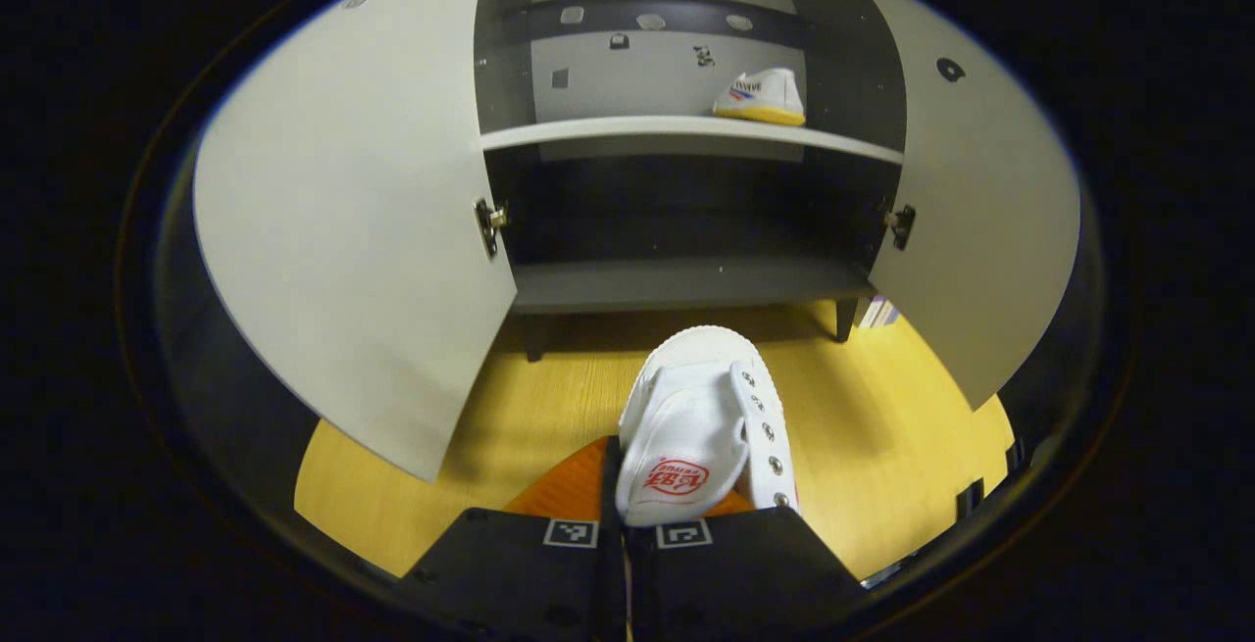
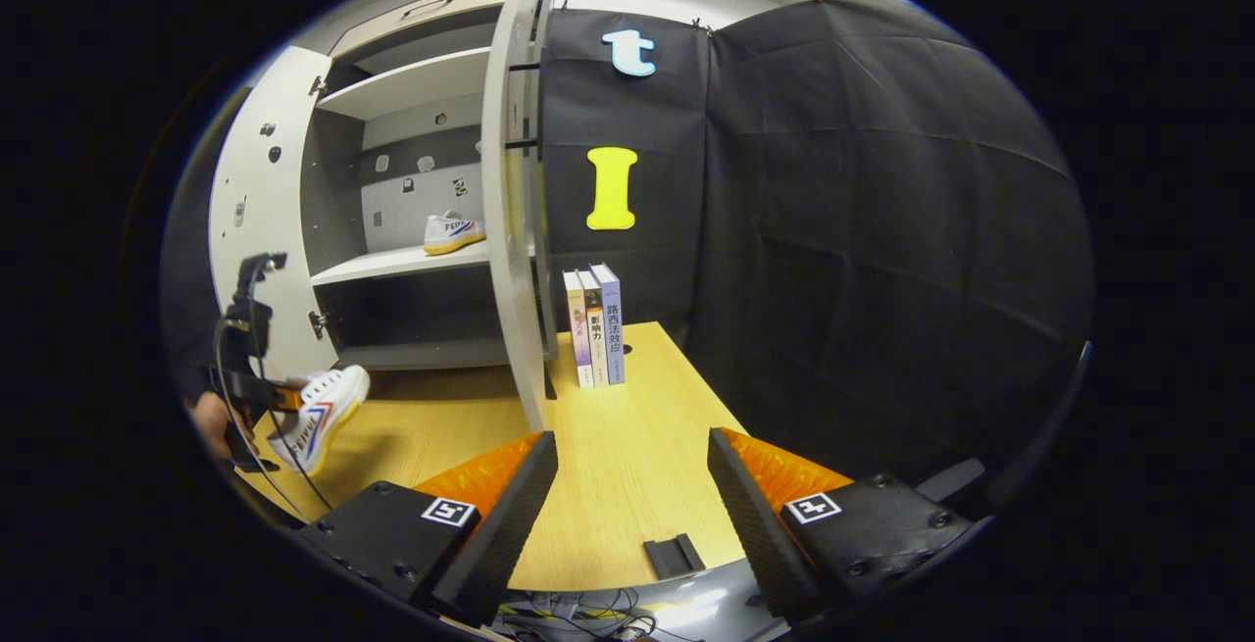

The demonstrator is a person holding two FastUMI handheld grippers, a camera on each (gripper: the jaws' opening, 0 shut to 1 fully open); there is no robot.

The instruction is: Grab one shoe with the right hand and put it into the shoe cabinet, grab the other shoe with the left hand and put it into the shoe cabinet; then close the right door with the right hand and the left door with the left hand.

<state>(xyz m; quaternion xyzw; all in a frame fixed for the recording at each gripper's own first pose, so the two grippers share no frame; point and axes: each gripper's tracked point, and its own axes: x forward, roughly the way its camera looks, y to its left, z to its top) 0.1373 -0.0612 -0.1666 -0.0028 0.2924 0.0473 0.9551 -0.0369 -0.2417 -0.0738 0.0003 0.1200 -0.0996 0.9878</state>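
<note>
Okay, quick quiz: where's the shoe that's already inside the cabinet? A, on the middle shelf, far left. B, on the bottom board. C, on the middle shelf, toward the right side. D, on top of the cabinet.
C: in the left gripper view the stored shoe sits on the cabinet's middle shelf toward its right end, while the other shoe is held in the left gripper.

The held shoe [image 1: 698,426] showed white woven canvas with a matt finish, small metal eyelets and a smooth rubber toe cap. The shelved shoe [image 1: 763,97] had the same white canvas over a glossy yellow sole. The shoe cabinet [image 1: 686,132] doors were smooth, matt grey board; its 2 hinges looked metallic. The tabletop [image 2: 627,446] was light wood-grain laminate with a slight sheen. The booth wall [image 2: 882,230] was matt black cloth, creased. The 3 books [image 2: 594,326] had glossy paper spines.
</note>
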